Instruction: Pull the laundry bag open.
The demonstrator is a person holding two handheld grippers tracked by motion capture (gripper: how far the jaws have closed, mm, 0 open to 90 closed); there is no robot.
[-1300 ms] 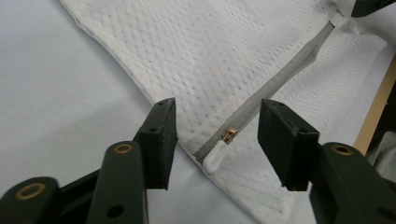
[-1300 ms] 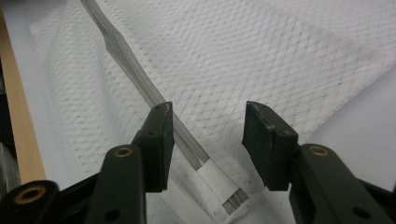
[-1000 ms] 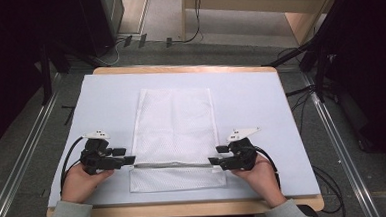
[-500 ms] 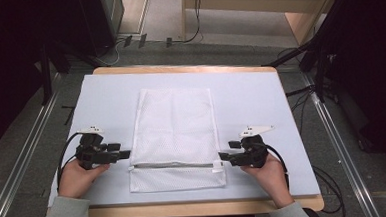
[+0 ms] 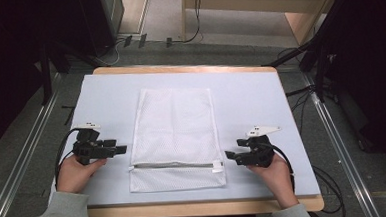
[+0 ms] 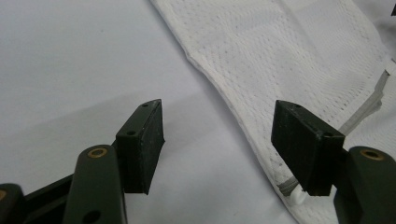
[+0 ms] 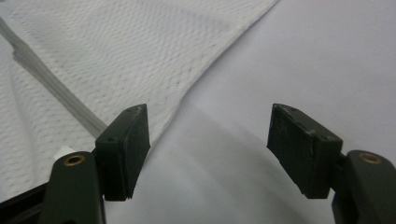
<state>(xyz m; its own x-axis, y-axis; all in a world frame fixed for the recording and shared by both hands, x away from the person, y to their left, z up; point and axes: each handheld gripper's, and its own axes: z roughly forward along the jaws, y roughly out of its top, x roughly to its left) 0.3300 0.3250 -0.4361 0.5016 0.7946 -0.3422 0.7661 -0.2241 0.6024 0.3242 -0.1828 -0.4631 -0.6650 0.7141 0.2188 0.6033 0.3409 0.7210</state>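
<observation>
From above, your white mesh bag (image 5: 175,138) lies flat mid-table (image 5: 261,105) on the pale cover, zipper near you; grey floor, rails and cables ring the table. Your left gripper (image 5: 119,150) and right gripper (image 5: 229,154) flank it, apart. In the left gripper view, jaws spread wide, just opened, nothing between; bag (image 6: 289,60) edge beside them. The right gripper view shows the same: released, bag (image 7: 107,51) alongside.

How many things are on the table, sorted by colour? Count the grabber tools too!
White: 1, the mesh bag
Black: 2, the left gripper and the right gripper
Total: 3
</observation>
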